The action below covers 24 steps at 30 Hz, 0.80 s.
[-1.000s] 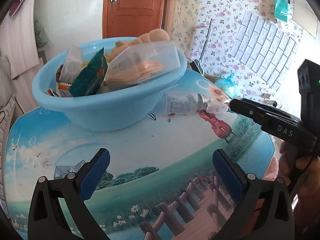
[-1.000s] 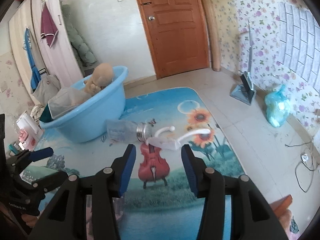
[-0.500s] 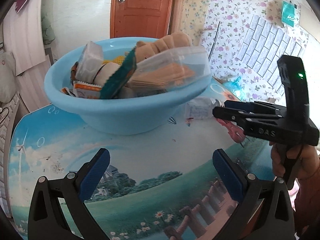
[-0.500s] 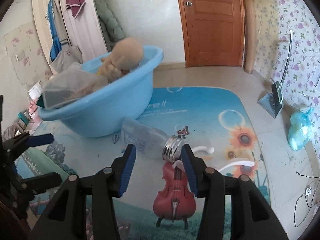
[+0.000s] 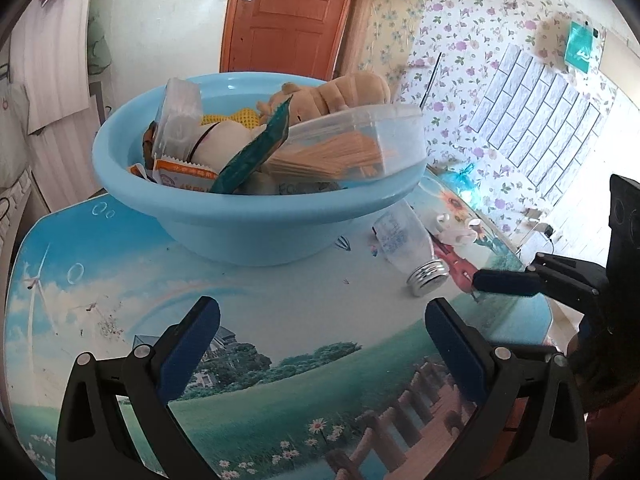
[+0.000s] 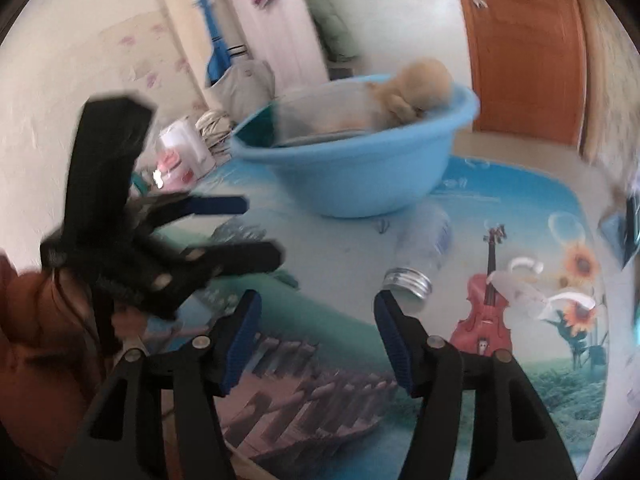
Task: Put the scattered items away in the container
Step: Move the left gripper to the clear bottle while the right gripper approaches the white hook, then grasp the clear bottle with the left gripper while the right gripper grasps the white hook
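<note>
Since the earlier frame the right gripper (image 6: 316, 340) has been swung round to the bottle's (image 6: 424, 252) cap end. The bottle lies on the mat beside the basin (image 5: 256, 232), long axis running away from the wide-open, empty fingers, cap nearest, just right of the gap. The left gripper (image 5: 320, 344), also wide and empty, is farther off.

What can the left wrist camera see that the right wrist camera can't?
Only the left wrist view looks down into the basin, showing the snack packets, the green wrapper and the clear box of sticks. Only the right wrist view shows the blue guitar shape on the wall and the pink-and-white bag. Both show the blue basin, the plush toy, the clear jar lying beside the basin and the white hangers.
</note>
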Tool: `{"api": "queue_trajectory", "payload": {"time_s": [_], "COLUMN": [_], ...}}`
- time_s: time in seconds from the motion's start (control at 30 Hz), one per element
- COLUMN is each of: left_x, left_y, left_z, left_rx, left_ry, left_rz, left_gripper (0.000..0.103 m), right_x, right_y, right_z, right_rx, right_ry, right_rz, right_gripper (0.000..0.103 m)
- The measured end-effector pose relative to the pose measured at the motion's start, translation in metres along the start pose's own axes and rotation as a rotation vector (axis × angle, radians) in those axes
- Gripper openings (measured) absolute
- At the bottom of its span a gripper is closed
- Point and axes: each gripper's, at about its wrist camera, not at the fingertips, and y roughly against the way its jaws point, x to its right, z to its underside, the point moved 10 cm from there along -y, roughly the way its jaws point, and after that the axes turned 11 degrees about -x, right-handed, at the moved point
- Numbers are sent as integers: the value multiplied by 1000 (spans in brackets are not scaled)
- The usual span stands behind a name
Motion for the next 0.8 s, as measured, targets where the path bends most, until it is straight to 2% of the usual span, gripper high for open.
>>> {"api": "queue_trajectory", "payload": {"time_s": [0.07,0.17,0.3,0.4,0.53,0.8], "left_x": [2,9,25,35,51,72], "left_y": [0,-2,-13,-25,-38,-69], "left_z": [1,2,3,1,-7,-20], "left_rx": [-5,-9,-28,-58,-73,-86], "left_ry": [15,40,22,29,73,69], "left_rz": [22,48,-2,-59,-59,-107], "left_gripper": [103,103,103,103,103,103], "right_x": [0,23,70,102,119,124], "right_y": [4,17,34,41,39,41], "right_z": [3,2,6,17,23,26], "right_rx": [8,50,112,118,116,135], "right_ry": [11,-67,-272,-404,-487,-492], "right_rz": [72,176,258,338,361,374], "right_gripper": [59,59,59,59,60,62]}}
